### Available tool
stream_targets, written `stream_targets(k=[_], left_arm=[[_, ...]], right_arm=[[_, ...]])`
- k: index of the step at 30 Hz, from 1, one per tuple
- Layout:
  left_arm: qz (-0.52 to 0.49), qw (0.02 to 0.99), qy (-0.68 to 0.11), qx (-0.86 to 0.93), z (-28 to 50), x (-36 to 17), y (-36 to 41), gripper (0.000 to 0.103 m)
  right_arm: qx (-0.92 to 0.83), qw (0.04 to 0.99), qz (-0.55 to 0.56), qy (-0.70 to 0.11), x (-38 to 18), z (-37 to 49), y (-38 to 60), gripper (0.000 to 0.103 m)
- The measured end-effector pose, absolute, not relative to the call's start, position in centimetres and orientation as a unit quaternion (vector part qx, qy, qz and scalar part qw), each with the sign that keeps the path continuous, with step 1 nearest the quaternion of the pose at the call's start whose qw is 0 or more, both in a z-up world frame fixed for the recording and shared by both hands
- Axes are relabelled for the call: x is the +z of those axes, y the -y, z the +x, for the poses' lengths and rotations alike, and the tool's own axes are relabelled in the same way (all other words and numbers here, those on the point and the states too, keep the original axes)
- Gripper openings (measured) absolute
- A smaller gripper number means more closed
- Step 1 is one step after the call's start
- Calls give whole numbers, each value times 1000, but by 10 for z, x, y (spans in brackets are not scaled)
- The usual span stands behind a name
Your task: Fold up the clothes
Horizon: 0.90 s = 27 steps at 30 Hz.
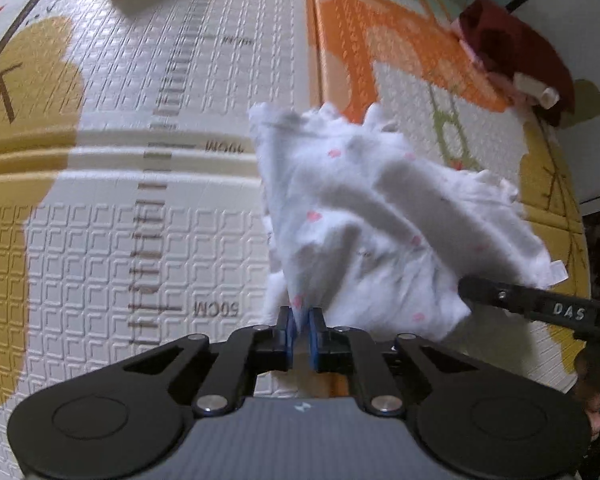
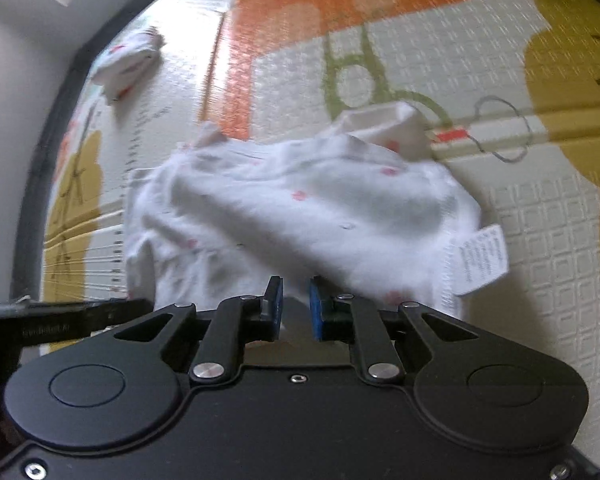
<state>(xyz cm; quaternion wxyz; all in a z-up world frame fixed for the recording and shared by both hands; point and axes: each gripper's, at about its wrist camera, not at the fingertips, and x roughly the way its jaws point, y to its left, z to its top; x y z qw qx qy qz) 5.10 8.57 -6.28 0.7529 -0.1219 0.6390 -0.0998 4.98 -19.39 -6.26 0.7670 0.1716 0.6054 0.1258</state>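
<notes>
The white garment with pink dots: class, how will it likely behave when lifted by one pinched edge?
Probably floppy: the white garment already sags in soft creases from the left gripper. Likely light, since a thin pinch carries it. Its care label and loose edges would likely dangle.

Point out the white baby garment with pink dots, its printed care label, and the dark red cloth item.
White baby garment with pink dots (image 1: 364, 216): left wrist view, bunched middle.
Printed care label (image 2: 485, 261): right wrist view, label's centre.
Dark red cloth item (image 1: 516, 46): left wrist view, top surface.
</notes>
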Motion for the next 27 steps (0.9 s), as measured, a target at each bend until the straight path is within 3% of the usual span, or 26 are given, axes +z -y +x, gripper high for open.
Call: stream_targets(k=[6,8,20,27], left_arm=[[-109,746,-651,-88,50,-71,-90,10],[-105,743,-656,-82,49,-75,-92,19],[-114,792,-591,-100,40,-33,-79,17],[-110,787,-598,-109,41,-33,-65,26]], right_arm=[[124,758,130,-627,-76,44,191,2],[121,758,129,-628,-77,42,193,0],[112,768,163,-609,-48,36,211,5],[92,755,194,-619,-41,29,222,11]])
